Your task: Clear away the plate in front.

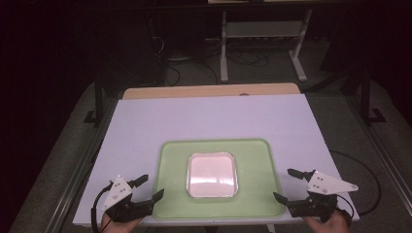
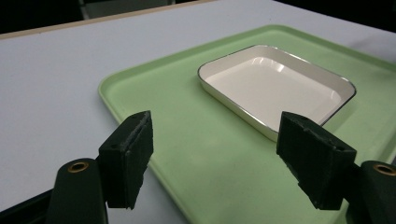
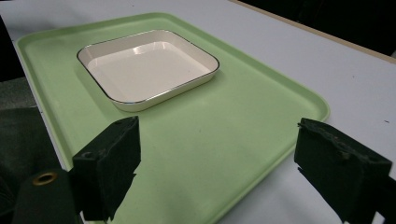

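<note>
**Both grippers poised at the tray's near corners**

Seen from above, a green tray (image 1: 262, 194) lies on a white table (image 1: 209, 119), close to the near edge. A white square dish (image 1: 212, 174) with a thin dark rim sits in the tray's middle, empty. A person's hands come in at the bottom of the high view, each holding a two-jaw gripper. The left gripper (image 1: 151, 188) sits at the tray's near left corner and the right gripper (image 1: 286, 185) at its near right corner. Both have their jaws spread wide with nothing between them.

The step in hand looks like taking hold of the tray by its two sides, though that is a judgement. To do it well, each gripper would slide its lower jaw under the raised rim, close at matching points on either side, then lift evenly so the dish does not slide.

No brand, label or readable writing shows on the tray, dish or table.
</note>
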